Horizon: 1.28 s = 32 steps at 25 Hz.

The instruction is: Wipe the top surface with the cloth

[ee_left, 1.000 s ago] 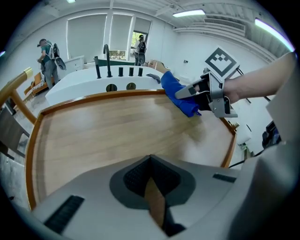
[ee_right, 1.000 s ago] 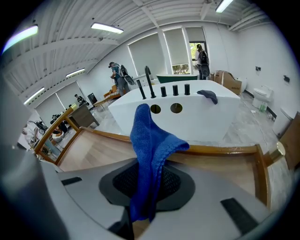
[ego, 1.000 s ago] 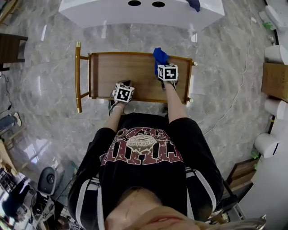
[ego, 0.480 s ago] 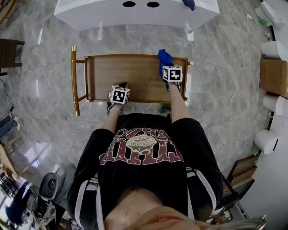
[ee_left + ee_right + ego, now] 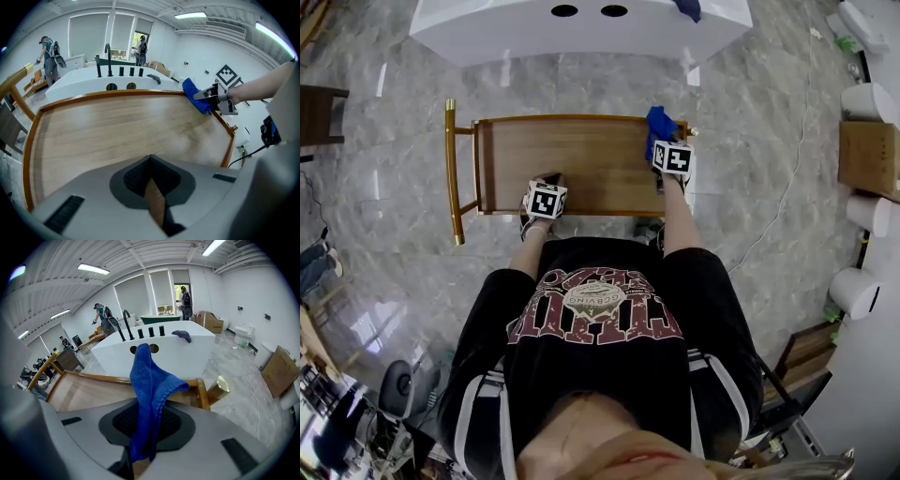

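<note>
The wooden cart top has a raised rim and lies just in front of me. My right gripper is at its far right corner, shut on a blue cloth. In the right gripper view the cloth stands up from between the jaws and folds over the rim. From the left gripper view, the cloth rests against the cart's right rim. My left gripper sits at the near edge over the wood, jaws shut with nothing between them.
A white bathtub with a black faucet stands just beyond the cart. The cart's brass handle is on the left and a brass corner knob on the right. Boxes and white fixtures line the right wall. People stand far back.
My right gripper has slid the cloth to the right along the far part of the top, up to the right corner. The left gripper has stayed at the near edge.
</note>
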Tool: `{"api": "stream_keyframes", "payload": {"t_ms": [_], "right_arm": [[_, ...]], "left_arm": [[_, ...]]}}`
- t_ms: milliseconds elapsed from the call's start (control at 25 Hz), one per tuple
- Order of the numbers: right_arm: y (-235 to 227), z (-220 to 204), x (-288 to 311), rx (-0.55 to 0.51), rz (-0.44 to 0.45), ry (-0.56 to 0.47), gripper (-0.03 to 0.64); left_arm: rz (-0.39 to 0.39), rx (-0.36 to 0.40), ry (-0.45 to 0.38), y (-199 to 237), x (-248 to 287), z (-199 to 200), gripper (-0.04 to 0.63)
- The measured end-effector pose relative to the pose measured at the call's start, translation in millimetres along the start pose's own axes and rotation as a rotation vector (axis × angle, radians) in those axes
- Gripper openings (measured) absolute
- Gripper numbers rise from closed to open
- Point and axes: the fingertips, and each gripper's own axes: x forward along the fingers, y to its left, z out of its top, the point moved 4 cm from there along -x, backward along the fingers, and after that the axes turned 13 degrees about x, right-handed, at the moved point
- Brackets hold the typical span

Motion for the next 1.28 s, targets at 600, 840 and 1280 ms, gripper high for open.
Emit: {"api": "stream_keyframes", "payload": {"t_ms": [600,840,1280], "right_arm": [[-30,1,-14,-0.053,-0.079,-0.023,0.08],[-30,-9,-20,-0.006,-0.108,-0.011,0.08],[-38,-43,-40,0.041,-0.102,0.037,0.08]], "left_arm": [[-0.003,-0.021,0.01,-5,0,-2,0.048],[-0.005,-0.016,0.012,-1,-1,-6,0.048],[-0.01,0.0,0.005,3,1,-5,0.048]]}}
